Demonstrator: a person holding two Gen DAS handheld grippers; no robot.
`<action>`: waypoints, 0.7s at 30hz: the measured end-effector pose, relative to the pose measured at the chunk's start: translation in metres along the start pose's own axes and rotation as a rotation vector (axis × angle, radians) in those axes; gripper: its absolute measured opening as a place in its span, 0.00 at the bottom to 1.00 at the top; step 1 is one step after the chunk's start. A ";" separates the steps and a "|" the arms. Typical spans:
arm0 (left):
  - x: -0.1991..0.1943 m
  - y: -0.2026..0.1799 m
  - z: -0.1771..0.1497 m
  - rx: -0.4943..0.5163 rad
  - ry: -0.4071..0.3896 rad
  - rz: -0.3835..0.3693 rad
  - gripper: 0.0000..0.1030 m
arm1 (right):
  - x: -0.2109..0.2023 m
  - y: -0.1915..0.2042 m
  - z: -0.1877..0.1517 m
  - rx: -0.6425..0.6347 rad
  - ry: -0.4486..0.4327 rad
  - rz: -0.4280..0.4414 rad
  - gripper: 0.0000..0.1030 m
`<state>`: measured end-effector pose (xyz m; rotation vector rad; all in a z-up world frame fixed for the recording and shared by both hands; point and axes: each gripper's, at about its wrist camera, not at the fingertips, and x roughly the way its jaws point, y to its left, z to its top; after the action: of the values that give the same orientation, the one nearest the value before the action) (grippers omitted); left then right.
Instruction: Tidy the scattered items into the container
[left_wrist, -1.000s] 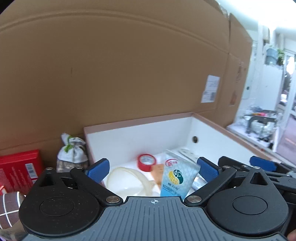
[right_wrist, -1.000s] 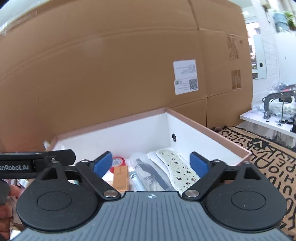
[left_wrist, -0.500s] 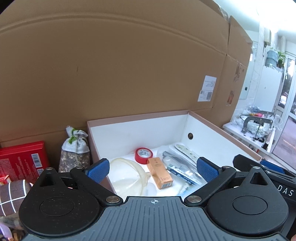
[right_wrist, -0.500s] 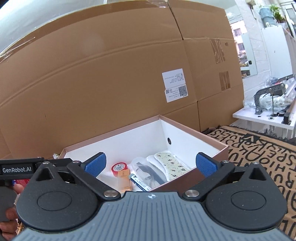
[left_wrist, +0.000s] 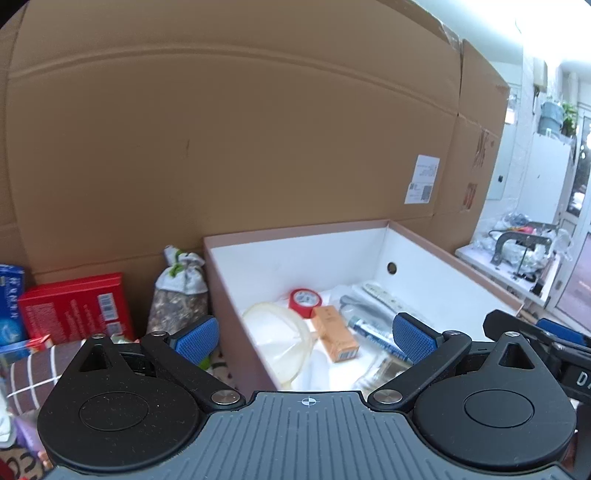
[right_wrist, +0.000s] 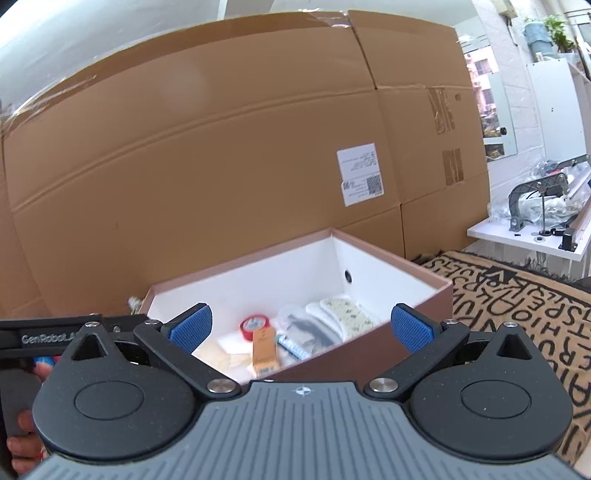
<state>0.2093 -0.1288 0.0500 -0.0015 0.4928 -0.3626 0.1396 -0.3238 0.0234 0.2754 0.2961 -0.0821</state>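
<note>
A pink box with white inside walls (left_wrist: 280, 258) (right_wrist: 417, 334) stands against big cardboard. Inside lie a red tape roll (left_wrist: 304, 302) (right_wrist: 254, 325), an orange carton (left_wrist: 334, 334) (right_wrist: 264, 350), a translucent funnel (left_wrist: 277, 336), a blue tube (left_wrist: 373, 334) and a patterned insole (right_wrist: 345, 314). My left gripper (left_wrist: 304, 338) hovers open above the box's near left corner, nothing between its blue pads. My right gripper (right_wrist: 301, 326) hangs open before the box's near edge, also empty.
Left of the box sit a tied cloth sachet (left_wrist: 179, 291), a red box (left_wrist: 75, 306), a blue packet (left_wrist: 11, 302) and a striped cloth (left_wrist: 33, 373). A lettered rug (right_wrist: 517, 306) and a white shelf with tools (right_wrist: 535, 221) lie to the right. A hand (right_wrist: 20, 435) holds the left gripper's handle.
Both grippers have drawn back and a little up from the box, so more of it shows. A blue-and-white pouch between the left pads a second ago is gone from there. The right pads stand wider apart.
</note>
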 end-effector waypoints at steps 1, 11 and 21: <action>-0.003 -0.001 -0.002 0.005 0.004 0.008 1.00 | -0.003 0.002 -0.002 -0.011 0.013 -0.003 1.00; -0.043 -0.008 -0.022 0.015 -0.005 0.003 1.00 | -0.043 0.023 -0.010 -0.130 0.075 -0.056 1.00; -0.075 -0.021 -0.038 -0.003 0.039 0.002 1.00 | -0.083 0.040 -0.019 -0.229 0.097 -0.102 1.00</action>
<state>0.1232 -0.1191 0.0535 0.0028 0.5314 -0.3605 0.0603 -0.2765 0.0405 0.0365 0.4125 -0.1346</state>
